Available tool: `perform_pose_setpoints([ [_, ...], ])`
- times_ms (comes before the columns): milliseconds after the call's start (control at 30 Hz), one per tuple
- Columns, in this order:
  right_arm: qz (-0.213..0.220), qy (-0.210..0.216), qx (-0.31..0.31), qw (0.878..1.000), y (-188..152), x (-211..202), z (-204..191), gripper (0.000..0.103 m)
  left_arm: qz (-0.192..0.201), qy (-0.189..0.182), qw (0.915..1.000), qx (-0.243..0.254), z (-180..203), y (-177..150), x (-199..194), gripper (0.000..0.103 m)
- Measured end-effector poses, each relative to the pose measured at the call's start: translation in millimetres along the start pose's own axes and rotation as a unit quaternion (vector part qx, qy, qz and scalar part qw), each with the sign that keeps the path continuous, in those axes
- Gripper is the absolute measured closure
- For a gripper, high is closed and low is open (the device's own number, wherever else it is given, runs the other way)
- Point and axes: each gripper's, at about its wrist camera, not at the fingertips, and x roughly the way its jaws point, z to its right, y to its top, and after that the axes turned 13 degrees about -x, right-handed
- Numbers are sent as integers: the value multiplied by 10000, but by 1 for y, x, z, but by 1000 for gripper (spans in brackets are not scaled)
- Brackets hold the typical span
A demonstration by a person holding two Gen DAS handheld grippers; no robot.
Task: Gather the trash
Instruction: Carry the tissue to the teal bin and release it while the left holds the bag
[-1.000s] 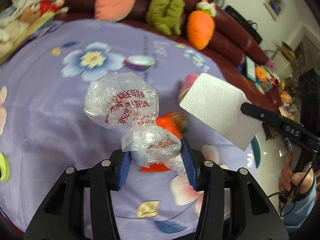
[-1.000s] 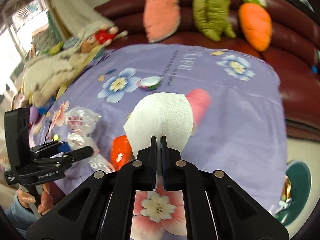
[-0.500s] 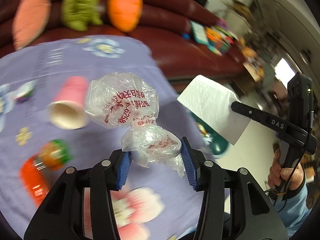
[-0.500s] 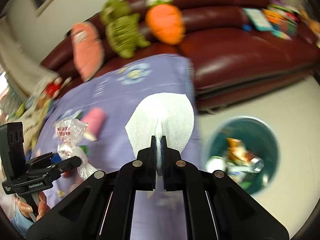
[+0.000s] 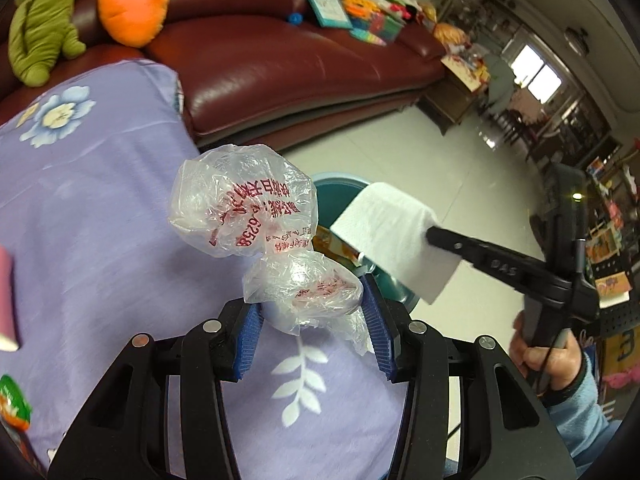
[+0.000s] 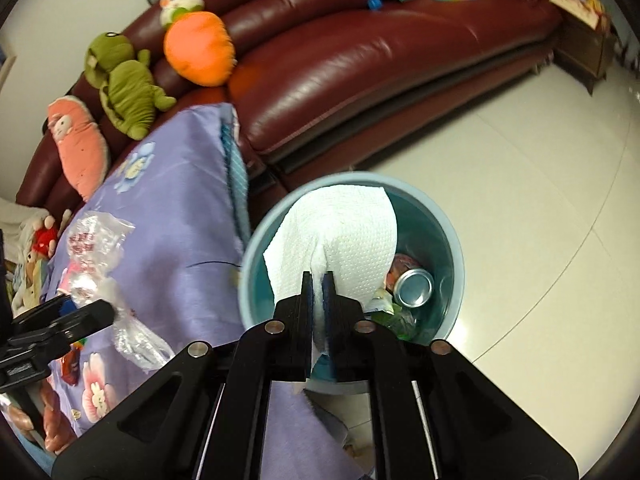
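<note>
Bright daylight glares off the floor (image 6: pixel 520 184); fisheye edges bend, slightly blurred.

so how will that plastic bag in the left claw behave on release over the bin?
Probably floppy and very light: the plastic bag is thin, crinkled film ballooning above the left claw. It may cling to the ribbed pads rather than drop cleanly. It could drift, so release low over the trash bin.
</note>
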Motion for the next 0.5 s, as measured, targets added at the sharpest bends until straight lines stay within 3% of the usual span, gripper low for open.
perform_pose_setpoints([
  [133, -159, 130, 236, 9995, -3, 22, 17, 88, -155, 53, 9999, 52, 8, 5, 19, 55],
  [167, -178, 151, 282, 9993, -5, 24, 19, 77, -191, 70, 9998, 55, 9, 6, 24, 55],
  [200, -163, 197, 332, 9991, -6, 26, 22, 60, -225, 81, 9997, 55, 11, 8, 28, 55],
  [233, -143, 217, 353, 9990, -6, 26, 23, 53, -264, 85, 9996, 54, 11, 8, 33, 55],
  [333, -87, 219, 433, 9988, -8, 24, 31, 49, -337, 102, 9994, 74, 17, 10, 42, 55],
  [400, -59, 220, 529, 9983, -8, 21, 37, 38, -369, 93, 9992, 105, 21, 11, 46, 55],
  [500, 50, 109, 570, 9983, -9, 11, 42, 31, -394, 75, 9991, 166, 27, 13, 51, 55],
])
